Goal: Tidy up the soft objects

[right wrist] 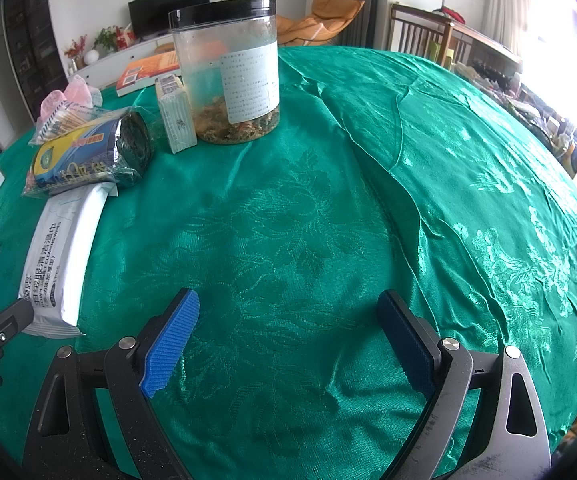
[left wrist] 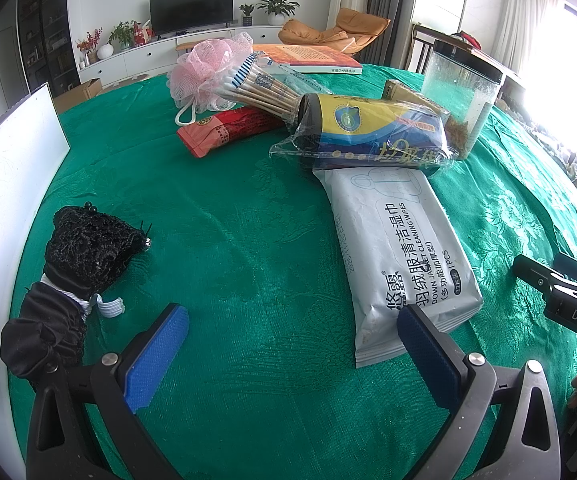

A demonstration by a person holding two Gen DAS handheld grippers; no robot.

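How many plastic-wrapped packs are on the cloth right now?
4: the wipes pack nearest the left gripper, the bin-bag roll resting on its far end, the swab pack leaning on that roll, and the red pack beneath the swabs. Others may hide behind.

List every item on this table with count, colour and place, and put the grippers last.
tablecloth: one, green, covers the table
black lace pouch: one, black, left side beside the white board
white board: one, white, upright at the left edge
wipes pack: one, pale grey, centre, lying flat
bin-bag roll: one, blue and yellow in clear wrap, its end over the wipes pack's far end
cotton swabs: one clear bag, wooden sticks, behind the roll
bath pouf: one, pink, far left
red packet: one, red, in front of the pouf
book: one, orange, far edge
clear jar: one, black lid, far centre
small box: one, pale, left of the jar
left gripper: open, empty
right gripper: open, empty
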